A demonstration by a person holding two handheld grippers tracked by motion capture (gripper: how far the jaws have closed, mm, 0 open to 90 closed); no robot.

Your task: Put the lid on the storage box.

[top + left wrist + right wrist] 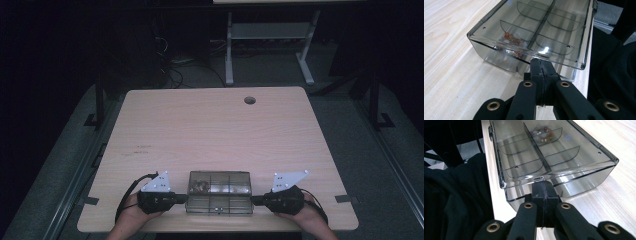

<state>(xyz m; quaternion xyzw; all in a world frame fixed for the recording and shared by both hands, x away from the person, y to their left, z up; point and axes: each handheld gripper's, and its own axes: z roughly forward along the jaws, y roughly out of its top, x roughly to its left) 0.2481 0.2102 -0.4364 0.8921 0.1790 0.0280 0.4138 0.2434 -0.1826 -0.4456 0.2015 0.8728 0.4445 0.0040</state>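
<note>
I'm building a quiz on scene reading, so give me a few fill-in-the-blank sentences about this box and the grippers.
1. The clear compartment box sits near the table's ____ edge.
2. The left gripper and right gripper have their jaws ____.
3. The beads lie in ____ compartment of the box.
4. The box's lid is ____.

Missing words: near (person's); shut; one; closed
</note>
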